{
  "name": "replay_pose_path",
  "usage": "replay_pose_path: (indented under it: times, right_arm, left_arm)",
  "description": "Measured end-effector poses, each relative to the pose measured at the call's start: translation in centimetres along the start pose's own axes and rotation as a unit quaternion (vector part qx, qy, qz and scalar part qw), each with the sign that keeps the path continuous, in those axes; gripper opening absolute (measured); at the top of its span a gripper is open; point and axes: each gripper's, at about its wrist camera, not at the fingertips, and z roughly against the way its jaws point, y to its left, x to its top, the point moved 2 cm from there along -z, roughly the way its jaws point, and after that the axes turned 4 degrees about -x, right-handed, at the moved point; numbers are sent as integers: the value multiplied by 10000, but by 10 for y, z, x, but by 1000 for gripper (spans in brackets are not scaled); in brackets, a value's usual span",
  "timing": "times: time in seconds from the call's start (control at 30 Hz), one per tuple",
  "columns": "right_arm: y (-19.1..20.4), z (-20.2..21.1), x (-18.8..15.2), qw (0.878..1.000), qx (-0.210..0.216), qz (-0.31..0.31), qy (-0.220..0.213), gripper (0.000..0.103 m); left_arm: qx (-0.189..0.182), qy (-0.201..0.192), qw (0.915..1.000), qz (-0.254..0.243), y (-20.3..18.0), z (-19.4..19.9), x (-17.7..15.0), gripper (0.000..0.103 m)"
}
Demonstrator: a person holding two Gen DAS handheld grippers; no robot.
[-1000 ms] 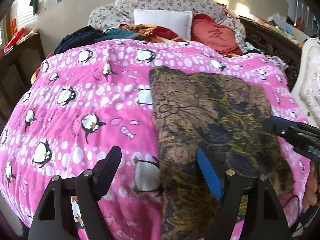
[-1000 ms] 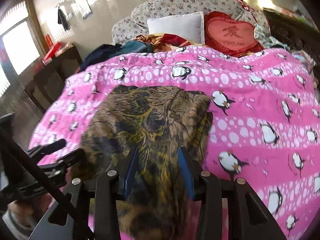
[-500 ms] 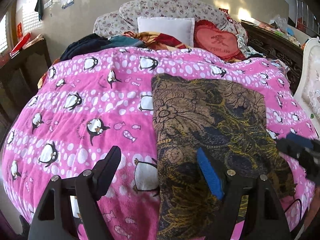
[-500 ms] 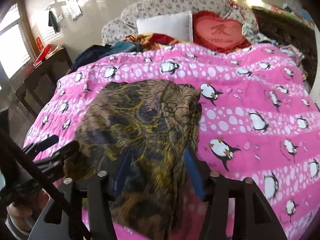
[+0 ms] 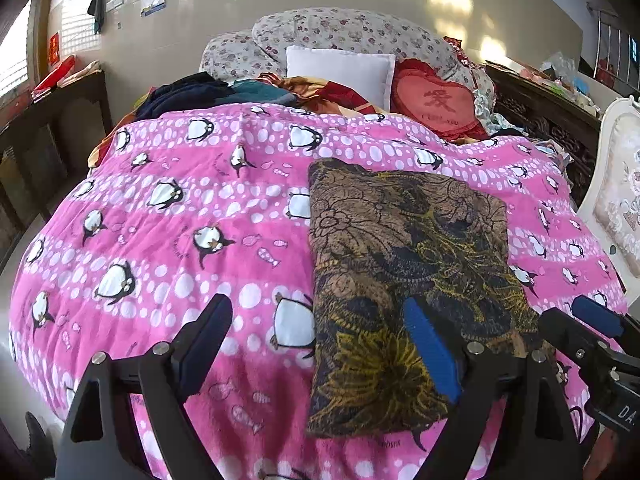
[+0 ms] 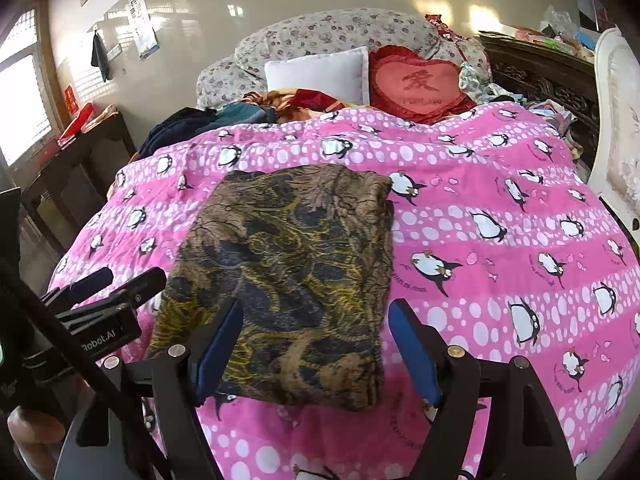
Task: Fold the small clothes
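Brown-gold garment (image 5: 404,280) lay as a flat folded rectangle on the pink blanket (image 5: 180,220), so we held left gripper (image 5: 320,344) and right gripper (image 6: 316,344) apart, empty, above its near edge.

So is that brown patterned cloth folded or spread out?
Folded: the brown cloth lies as a neat rectangle on the pink quilt, doubled edges showing.
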Motion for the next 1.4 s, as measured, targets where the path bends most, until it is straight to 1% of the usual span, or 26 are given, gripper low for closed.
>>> replay_pose_path:
  times: [0.13, 0.17, 0.27, 0.4, 0.77, 0.93, 1.4]
  right_arm:
    - [4, 2, -2, 10000, -26, -15, -20, 81]
    - [5, 3, -2, 10000, -44, -7, -33, 83]
    - [7, 5, -2, 10000, -61, -11, -38, 84]
    - [7, 7, -3, 9999, -116, 16, -101, 87]
    - [4, 4, -6, 9995, -305, -26, -61, 89]
    - [4, 2, -7, 9995, -302, -46, -31, 90]
    - [1, -7, -4, 9993, -367, -54, 61, 93]
  left_arm:
    - [-14, -64, 9999, 102, 4, 8, -2, 92]
    - [-30, -84, 9999, 127, 5, 11, -3, 92]
    - [-52, -96, 9998, 142, 6, 14, -3, 94]
    - [-58, -83, 9998, 159, 6, 15, -4, 94]
    - [-46, -63, 9997, 210, 8, 17, -8, 94]
    - [33, -59, 9998, 187, 6, 16, -8, 94]
    - [16, -11, 9998, 208, 5, 13, -6, 95]
